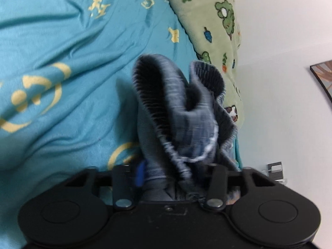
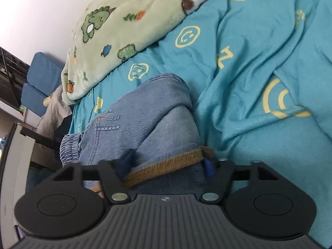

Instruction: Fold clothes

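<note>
Denim trousers (image 2: 149,112), soft, limp and fairly weighty, hang bunched over the bed (image 2: 259,66) near its blanket-covered edge, the left hand-held gripper (image 1: 176,172) clamped on the elastic waistband, the right hand-held gripper (image 2: 166,166) clamped on a stitched hem, both sturdy holds.

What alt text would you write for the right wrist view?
The right gripper is shut on blue denim pants at a tan-trimmed edge, above a turquoise bedsheet with yellow prints. A green cartoon blanket lies behind.
</note>
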A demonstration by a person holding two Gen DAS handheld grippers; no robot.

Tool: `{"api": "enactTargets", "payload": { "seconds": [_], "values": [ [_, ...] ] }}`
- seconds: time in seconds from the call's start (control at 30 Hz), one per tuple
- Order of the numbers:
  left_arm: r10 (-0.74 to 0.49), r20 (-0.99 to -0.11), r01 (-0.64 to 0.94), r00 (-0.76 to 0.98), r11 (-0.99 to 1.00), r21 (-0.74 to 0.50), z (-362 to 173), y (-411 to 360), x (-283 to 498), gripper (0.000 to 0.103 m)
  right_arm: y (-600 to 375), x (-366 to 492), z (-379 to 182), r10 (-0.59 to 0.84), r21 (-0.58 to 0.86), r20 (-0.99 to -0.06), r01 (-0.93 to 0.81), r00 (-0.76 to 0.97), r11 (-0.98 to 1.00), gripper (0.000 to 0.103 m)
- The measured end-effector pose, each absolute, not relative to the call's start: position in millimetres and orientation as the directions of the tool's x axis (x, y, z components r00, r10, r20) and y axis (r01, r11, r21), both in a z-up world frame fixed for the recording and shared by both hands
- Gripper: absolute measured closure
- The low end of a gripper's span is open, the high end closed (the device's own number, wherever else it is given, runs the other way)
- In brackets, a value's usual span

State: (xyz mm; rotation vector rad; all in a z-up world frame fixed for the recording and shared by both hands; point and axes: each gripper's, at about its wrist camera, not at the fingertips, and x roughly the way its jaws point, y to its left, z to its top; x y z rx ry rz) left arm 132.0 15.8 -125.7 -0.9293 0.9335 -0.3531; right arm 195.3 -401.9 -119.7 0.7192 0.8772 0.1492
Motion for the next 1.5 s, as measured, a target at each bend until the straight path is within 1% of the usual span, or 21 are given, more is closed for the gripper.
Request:
{"api": "enactTargets", "payload": {
  "seconds": [0.03, 0.13, 0.3, 0.47, 0.6, 0.73, 0.9, 1.0, 1.1, 1.3, 1.4, 1.5],
  "values": [
    [-0.621, -0.529, -0.107, 0.578, 0.585, -0.804, -123.1, 14.9, 131.9, 0.069, -398.7, 193.8, -115.2, 0.383, 0.621, -0.651, 0.169, 0.656, 0.765, 0.058],
    [-0.62, -0.507, -0.073, 0.598, 0.588, -0.806, -112.8, 14.7, 126.5, 0.073, -388.4, 187.4, -97.1, 0.324, 0.591, -0.632, 0.168, 0.704, 0.789, 0.065],
    [-0.65, -0.438, -0.002, 0.621, 0.557, -0.83, -85.0, 15.1, 121.1, 0.074, -384.9, 169.7, -54.0, 0.295, 0.601, -0.543, 0.118, 0.786, 0.791, 0.068],
    [-0.697, -0.384, 0.072, 0.605, 0.529, -0.846, -49.1, -6.4, 120.2, 0.074, -401.7, 148.0, -6.0, 0.27, 0.602, -0.462, 0.075, 0.845, 0.795, 0.07],
    [-0.729, -0.356, 0.138, 0.585, 0.521, -0.842, -18.0, -42.3, 115.7, 0.074, -433.6, 125.7, 24.5, 0.232, 0.594, -0.418, 0.071, 0.878, 0.801, 0.071],
    [-0.765, -0.331, 0.217, 0.552, 0.515, -0.829, 7.8, -96.5, 114.5, 0.074, -481.0, 97.6, 46.3, 0.174, 0.589, -0.387, 0.098, 0.906, 0.802, 0.072],
    [-0.814, -0.303, 0.284, 0.495, 0.481, -0.829, 15.6, -176.5, 119.0, 0.074, -549.9, 57.8, 61.2, 0.085, 0.577, -0.359, 0.15, 0.93, 0.803, 0.072],
    [-0.839, -0.273, 0.325, 0.471, 0.452, -0.831, 8.8, -221.6, 123.6, 0.074, -589.7, 35.2, 57.8, 0.04, 0.571, -0.354, 0.182, 0.934, 0.8, 0.072],
    [-0.865, -0.274, 0.355, 0.421, 0.435, -0.827, -7.1, -265.2, 124.6, 0.074, -628.0, 14.4, 44.6, -0.005, 0.569, -0.349, 0.216, 0.937, 0.793, 0.072],
    [-0.897, -0.282, 0.451, 0.341, 0.419, -0.788, -54.9, -330.8, 127.3, 0.074, -682.4, -16.3, -11.1, -0.073, 0.599, -0.331, 0.269, 0.941, 0.754, 0.072],
    [-0.895, -0.322, 0.455, 0.309, 0.436, -0.777, -81.1, -347.8, 131.3, 0.074, -696.1, -24.4, -45.5, -0.091, 0.599, -0.365, 0.308, 0.927, 0.739, 0.072],
    [-0.882, -0.368, 0.444, 0.296, 0.468, -0.765, -106.6, -356.6, 131.3, 0.073, -701.4, -25.4, -81.7, -0.091, 0.593, -0.443, 0.368, 0.892, 0.716, 0.072]
  ]
}}
